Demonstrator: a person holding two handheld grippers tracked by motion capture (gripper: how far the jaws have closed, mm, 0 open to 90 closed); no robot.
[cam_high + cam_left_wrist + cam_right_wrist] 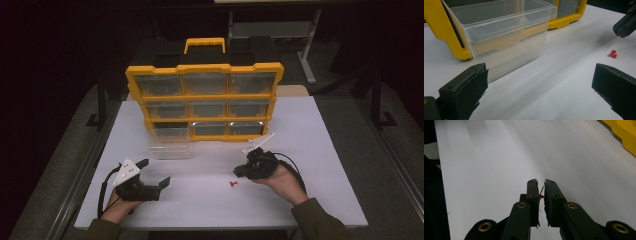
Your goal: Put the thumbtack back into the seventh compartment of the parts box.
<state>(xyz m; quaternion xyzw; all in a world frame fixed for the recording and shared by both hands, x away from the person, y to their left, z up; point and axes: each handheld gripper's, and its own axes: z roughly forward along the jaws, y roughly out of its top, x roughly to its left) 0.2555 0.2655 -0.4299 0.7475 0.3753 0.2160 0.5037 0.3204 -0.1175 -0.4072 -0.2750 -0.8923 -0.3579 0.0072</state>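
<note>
Near the tabletop's (310,150) front edge, the right gripper (541,185), nearly shut on a small red piece (541,195), sits well right of the clear drawer (169,145), with the left gripper (152,172) wide open nearer it.

Open white table (300,130) is left between the two hands. The far side is blocked by the tall yellow drawer organiser (205,100) and, before it, a pulled-out clear plastic drawer (170,141). A small red piece (232,184) lies mid-table.
</note>
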